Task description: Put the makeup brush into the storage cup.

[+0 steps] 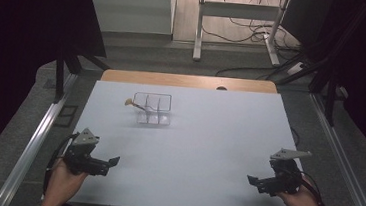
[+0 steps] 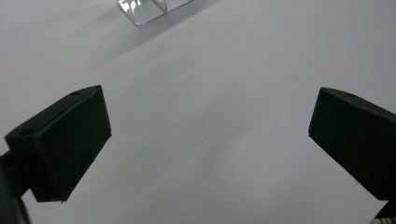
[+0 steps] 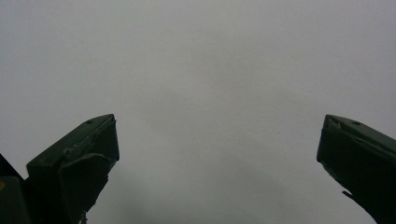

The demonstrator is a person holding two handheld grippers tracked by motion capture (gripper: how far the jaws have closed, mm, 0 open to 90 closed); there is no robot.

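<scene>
A clear plastic box with compartments (image 1: 153, 109) stands on the white table (image 1: 202, 150) left of centre, toward the back. A small tan brush-like thing (image 1: 132, 103) leans over its left rim. My left gripper (image 1: 113, 162) rests near the front left, jaws wide apart and empty. In the left gripper view a corner of the clear box (image 2: 149, 9) shows at the top, far beyond the gripper (image 2: 210, 126). My right gripper (image 1: 251, 180) sits near the front right, open, with bare table between its jaws (image 3: 217, 144).
A wooden strip (image 1: 188, 81) runs along the table's far edge. Metal rails (image 1: 37, 135) flank both sides. Beyond the table stand a desk frame (image 1: 238, 17) and loose cables on the floor. Dark curtains hang at left and right.
</scene>
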